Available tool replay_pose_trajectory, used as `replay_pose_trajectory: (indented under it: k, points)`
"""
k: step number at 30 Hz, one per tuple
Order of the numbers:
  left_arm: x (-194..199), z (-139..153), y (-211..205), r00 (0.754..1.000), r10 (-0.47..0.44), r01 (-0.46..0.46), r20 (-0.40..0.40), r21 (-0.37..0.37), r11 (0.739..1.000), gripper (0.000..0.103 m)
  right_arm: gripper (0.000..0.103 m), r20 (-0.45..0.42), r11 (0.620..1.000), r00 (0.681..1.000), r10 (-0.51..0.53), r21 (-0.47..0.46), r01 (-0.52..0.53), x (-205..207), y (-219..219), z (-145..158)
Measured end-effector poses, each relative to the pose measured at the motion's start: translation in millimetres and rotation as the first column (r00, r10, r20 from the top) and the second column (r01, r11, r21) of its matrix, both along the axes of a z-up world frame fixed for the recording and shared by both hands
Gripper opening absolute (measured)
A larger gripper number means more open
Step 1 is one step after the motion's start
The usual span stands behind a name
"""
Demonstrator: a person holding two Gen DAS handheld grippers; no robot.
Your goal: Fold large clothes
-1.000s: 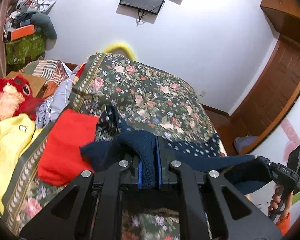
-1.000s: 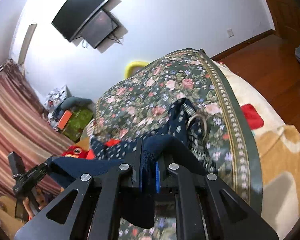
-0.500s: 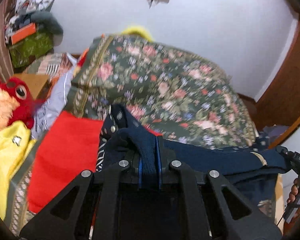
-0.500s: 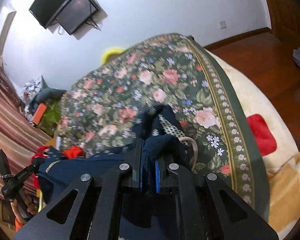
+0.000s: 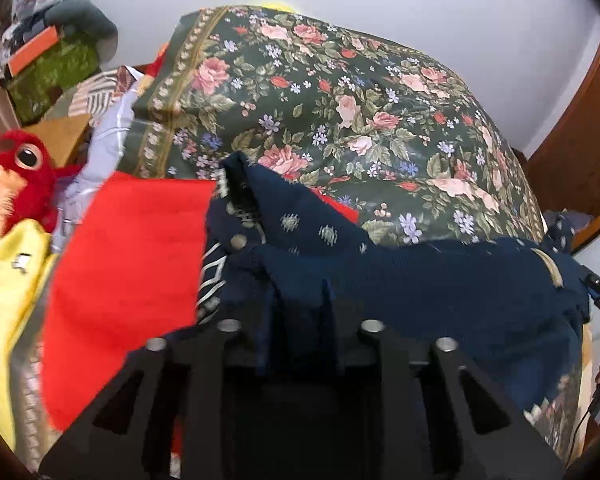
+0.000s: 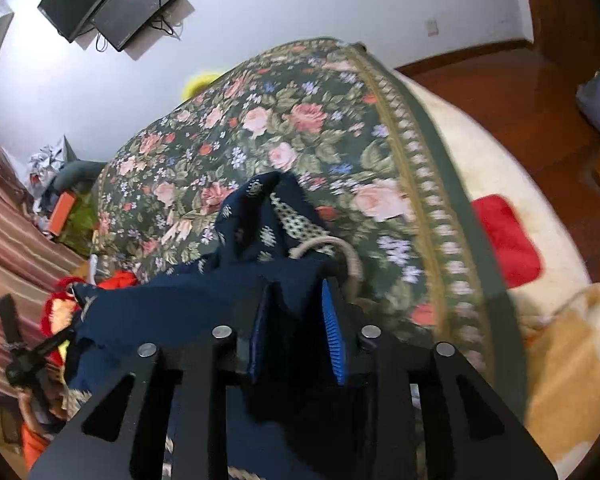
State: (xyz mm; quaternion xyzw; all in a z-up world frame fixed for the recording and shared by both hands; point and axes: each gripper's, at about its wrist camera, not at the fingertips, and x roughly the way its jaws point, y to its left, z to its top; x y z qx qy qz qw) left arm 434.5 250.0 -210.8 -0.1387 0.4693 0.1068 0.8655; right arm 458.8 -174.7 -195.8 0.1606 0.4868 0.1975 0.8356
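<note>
While the navy knit garment lies stretched across the near edge of the floral bedspread, you're at the let-go after laying a fold, I'd judge; left gripper and right gripper both spread apart, loose cloth between the pads, nothing pinched; next: back out clean, regrip an edge; fabric's soft, chunky, snag-prone; red cloth just beside.

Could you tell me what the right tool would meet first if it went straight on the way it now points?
Probably the dark navy patterned knit garment, bunched just ahead of the right tool, whose fingers stand apart with cloth between them. Beyond it lies the dark green floral bedspread; depth is unclear.
</note>
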Motion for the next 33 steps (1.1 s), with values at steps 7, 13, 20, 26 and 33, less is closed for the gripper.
replay_pose_trajectory:
  k: [7, 13, 20, 26, 33]
  points:
    - [-38.6, 45.0, 3.5, 0.995, -0.009, 0.009, 0.099, 0.001, 1.0, 0.056, 0.025, 0.064, 0.997, 0.997, 0.038, -0.066, -0.033, -34.6, -12.2, 22.9]
    - [-59.2, 51.7, -15.5, 0.989, -0.121, 0.121, 0.086, 0.009, 0.993, 0.057, 0.025, 0.069, 0.995, 0.993, 0.093, -0.037, -0.091, -67.5, -3.9, 28.0]
    - [-61.3, 39.2, -64.1, 0.96, -0.274, 0.27, 0.055, 0.065, 0.961, 0.057, 0.025, 0.045, 0.981, 0.983, 0.177, -0.088, -0.173, -77.0, 29.9, 12.8]
    - [-26.7, 12.7, -81.8, 0.942, -0.335, 0.335, 0.0, 0.036, 0.941, 0.057, 0.025, 0.001, 0.959, 0.967, 0.256, -0.129, -0.254, -59.3, 63.3, -6.7]
    - [31.2, -2.6, -45.4, 0.982, -0.182, 0.184, -0.055, 0.032, 0.982, 0.057, 0.025, 0.009, 0.959, 0.972, 0.234, -0.168, -0.229, -11.5, 73.9, -1.8]
